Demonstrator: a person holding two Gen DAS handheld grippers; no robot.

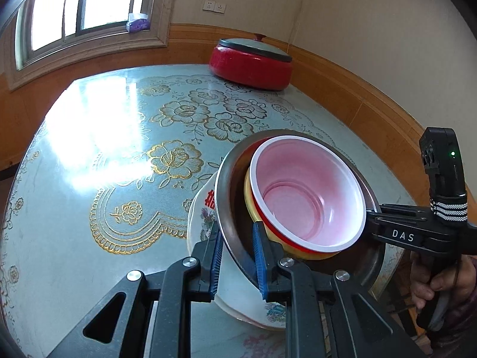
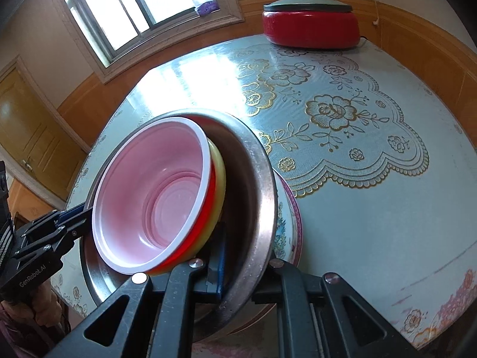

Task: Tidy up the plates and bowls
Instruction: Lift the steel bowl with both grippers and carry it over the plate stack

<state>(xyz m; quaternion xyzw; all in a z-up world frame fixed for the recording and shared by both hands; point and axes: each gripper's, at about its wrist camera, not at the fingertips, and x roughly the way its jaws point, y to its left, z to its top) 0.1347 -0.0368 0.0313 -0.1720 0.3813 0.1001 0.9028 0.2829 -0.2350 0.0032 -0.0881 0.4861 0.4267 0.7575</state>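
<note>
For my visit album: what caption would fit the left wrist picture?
Two tools grip a steel bowl holding nested bowls, over a plate on a table.

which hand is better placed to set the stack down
Neither alone. The left tool and the right tool each pinch opposite rims of the steel bowl, which holds the pink bowl over the plate. Probably lower both together.
</note>
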